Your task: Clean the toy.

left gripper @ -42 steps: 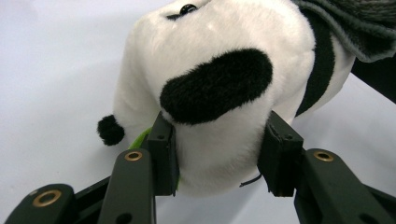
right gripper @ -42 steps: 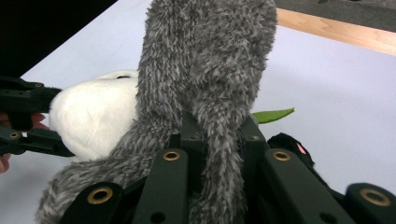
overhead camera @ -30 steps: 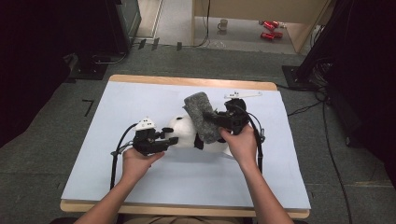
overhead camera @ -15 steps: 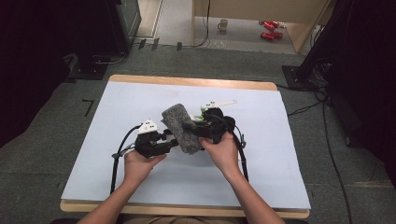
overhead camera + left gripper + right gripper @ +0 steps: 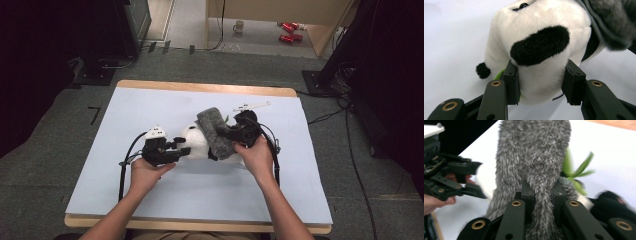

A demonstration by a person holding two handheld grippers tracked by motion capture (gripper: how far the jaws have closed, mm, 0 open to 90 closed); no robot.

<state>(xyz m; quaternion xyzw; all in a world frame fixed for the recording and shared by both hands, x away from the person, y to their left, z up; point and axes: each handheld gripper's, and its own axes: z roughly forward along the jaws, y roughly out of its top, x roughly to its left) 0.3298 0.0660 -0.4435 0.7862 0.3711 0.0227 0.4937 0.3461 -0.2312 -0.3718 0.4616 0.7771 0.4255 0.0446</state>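
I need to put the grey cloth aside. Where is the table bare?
The table is bare left of the left gripper, toward its far-left corner, along the near edge, and right of the right gripper. It is crowded mid-table, around the panda toy and grey cloth.

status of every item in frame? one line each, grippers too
plush panda: lying on the table, clamped at one end by the left gripper.
grey fuzzy cloth: draped over the panda, a fold pinched by the right gripper.
left gripper: shut on the panda, pads pressing into the white fur.
right gripper: shut on the cloth.
white table mat: flat.
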